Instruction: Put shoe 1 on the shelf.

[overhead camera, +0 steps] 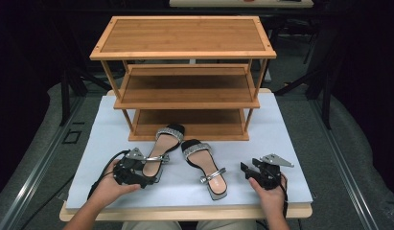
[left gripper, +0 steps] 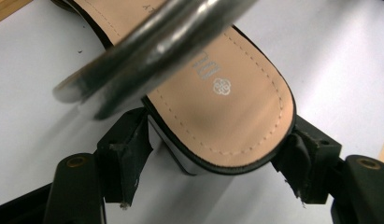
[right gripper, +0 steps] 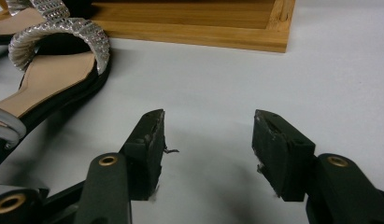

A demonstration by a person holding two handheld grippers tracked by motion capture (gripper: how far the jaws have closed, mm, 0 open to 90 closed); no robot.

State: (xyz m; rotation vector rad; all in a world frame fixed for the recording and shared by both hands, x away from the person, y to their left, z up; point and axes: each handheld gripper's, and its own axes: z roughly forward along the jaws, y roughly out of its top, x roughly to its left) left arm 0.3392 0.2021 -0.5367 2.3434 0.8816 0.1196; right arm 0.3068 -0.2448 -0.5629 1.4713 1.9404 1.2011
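Straddling the heel of the left black sandal with silver strap, the left gripper is closed on it on the white table mat. The right gripper is held released beside the second sandal, near the three-tier wooden rack.

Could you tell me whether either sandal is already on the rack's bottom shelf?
No, both sandals, the left sandal and the right sandal, lie on the white tabletop before the wooden shoe rack.
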